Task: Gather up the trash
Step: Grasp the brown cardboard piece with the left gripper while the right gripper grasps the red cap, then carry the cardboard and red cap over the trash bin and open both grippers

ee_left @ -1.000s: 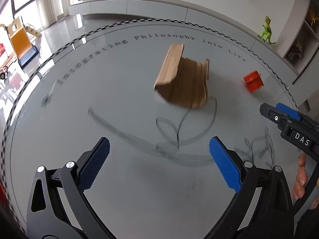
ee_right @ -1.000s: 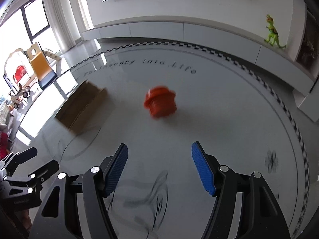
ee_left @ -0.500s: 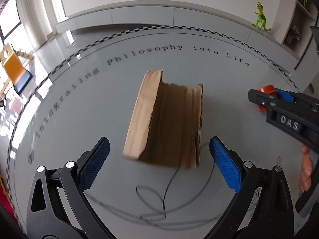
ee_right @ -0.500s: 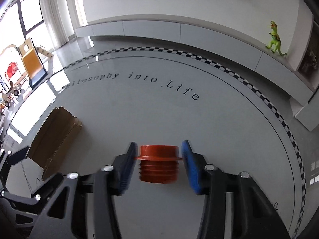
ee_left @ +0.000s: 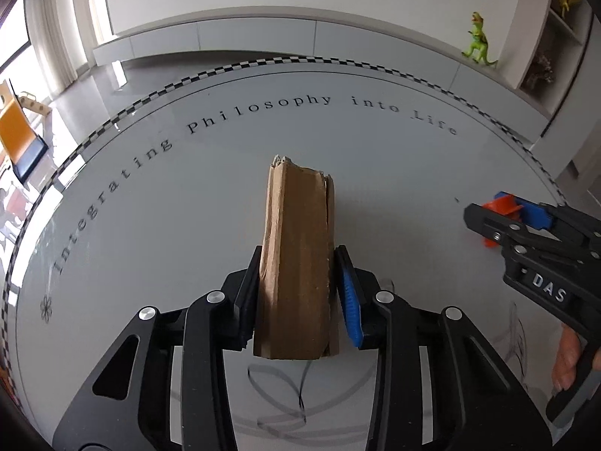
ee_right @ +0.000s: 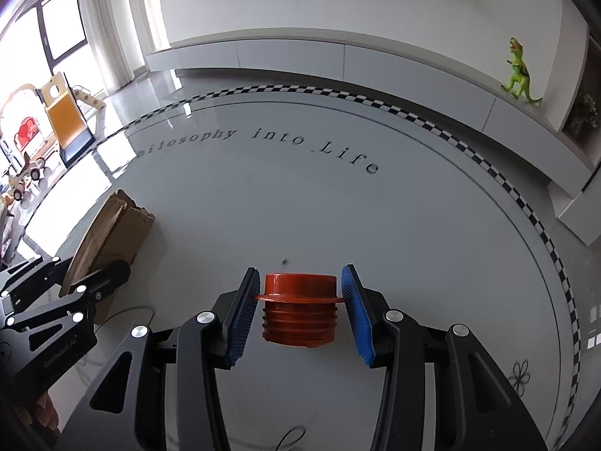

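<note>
A folded brown cardboard piece (ee_left: 296, 206) stands on edge on the glossy grey surface (ee_left: 169, 244). My left gripper (ee_left: 298, 259) is closing its jaws on it, and both pads press its sides near the bottom end. To the right sits an orange threaded plastic cap (ee_right: 298, 312), its flange touched on both sides by the blue pads of my right gripper (ee_right: 300, 282). In the left wrist view the right gripper (ee_left: 503, 210) shows at the right edge with the cap (ee_left: 501, 203) in its tips. The cardboard (ee_right: 112, 225) and left gripper (ee_right: 86, 270) show in the right wrist view.
The surface carries curved lettering and a round checkered border (ee_left: 300, 61). A low white cabinet (ee_right: 338, 60) runs behind it with a green dinosaur toy (ee_right: 520, 73) on its end. Children's play furniture (ee_right: 67, 116) stands far left. A hand (ee_left: 567, 360) holds the right gripper.
Both grippers moved forward onto their objects. The left jaws went from wide open to pressed on the cardboard, which now stands narrower. The right jaws closed on the orange cap.
</note>
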Demonstrator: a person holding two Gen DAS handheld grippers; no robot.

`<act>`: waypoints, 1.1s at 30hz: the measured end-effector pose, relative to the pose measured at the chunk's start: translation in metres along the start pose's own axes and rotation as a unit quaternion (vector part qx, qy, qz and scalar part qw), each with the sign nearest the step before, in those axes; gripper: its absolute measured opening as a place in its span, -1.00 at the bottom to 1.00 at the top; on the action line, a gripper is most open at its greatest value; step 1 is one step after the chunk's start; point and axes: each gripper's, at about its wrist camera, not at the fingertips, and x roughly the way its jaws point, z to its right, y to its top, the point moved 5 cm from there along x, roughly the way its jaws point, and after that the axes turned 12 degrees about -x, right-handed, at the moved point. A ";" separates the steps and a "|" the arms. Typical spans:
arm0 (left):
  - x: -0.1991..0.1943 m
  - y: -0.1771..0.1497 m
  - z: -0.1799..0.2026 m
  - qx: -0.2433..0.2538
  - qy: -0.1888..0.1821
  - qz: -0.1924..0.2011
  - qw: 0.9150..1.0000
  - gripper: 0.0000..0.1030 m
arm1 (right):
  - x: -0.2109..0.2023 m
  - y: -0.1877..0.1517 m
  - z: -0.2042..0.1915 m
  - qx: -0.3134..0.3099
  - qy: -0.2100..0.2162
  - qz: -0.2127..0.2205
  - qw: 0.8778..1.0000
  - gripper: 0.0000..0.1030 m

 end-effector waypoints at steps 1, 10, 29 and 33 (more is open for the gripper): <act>-0.004 -0.003 -0.001 -0.002 -0.005 0.000 1.000 -0.29 | -0.003 -0.002 -0.002 0.000 0.002 0.001 1.000 -0.09; -0.062 -0.041 -0.007 -0.020 -0.029 0.009 0.999 -0.29 | -0.059 -0.021 -0.028 -0.005 0.031 0.013 0.999 -0.09; -0.185 -0.153 -0.048 -0.064 -0.034 0.036 0.997 -0.29 | -0.179 -0.110 -0.121 -0.054 0.097 0.033 0.993 -0.09; -0.214 -0.184 -0.066 -0.078 -0.028 0.048 0.995 -0.29 | -0.202 -0.133 -0.154 -0.080 0.118 0.037 0.989 -0.09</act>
